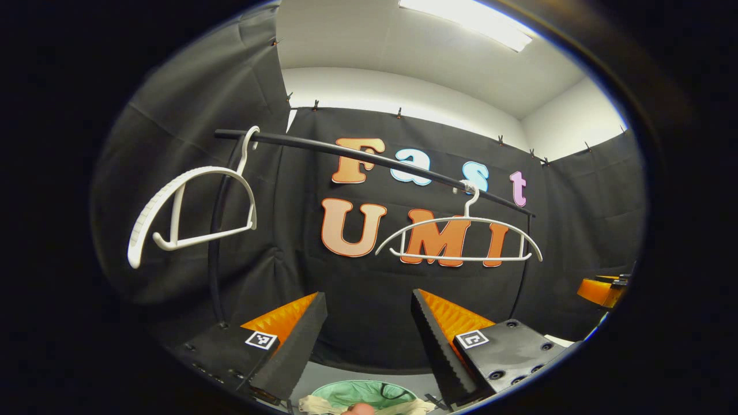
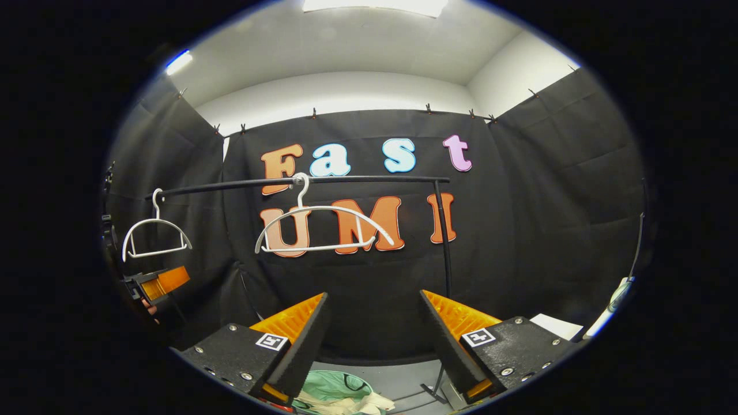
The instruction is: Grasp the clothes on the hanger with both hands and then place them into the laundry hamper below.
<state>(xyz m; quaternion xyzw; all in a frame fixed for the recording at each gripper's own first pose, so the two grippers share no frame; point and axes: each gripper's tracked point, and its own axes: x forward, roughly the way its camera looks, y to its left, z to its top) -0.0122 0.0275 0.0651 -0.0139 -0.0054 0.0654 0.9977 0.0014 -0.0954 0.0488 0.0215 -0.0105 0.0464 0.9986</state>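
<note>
You held both tongs (image 1: pixel 366 340) (image 2: pixel 372 340) released (hangers (image 1: pixel 461 236) bare), clothes (image 2: pixel 346 403) lay in the hamper (image 2: pixel 328 386); task looked finished.

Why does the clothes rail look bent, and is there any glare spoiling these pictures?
Fisheye bending: in the left gripper view the rail sags in a curve; in the right gripper view it runs nearly straight. The ceiling light is blown out white in the left gripper view, yet both hangers stay sharp.
</note>
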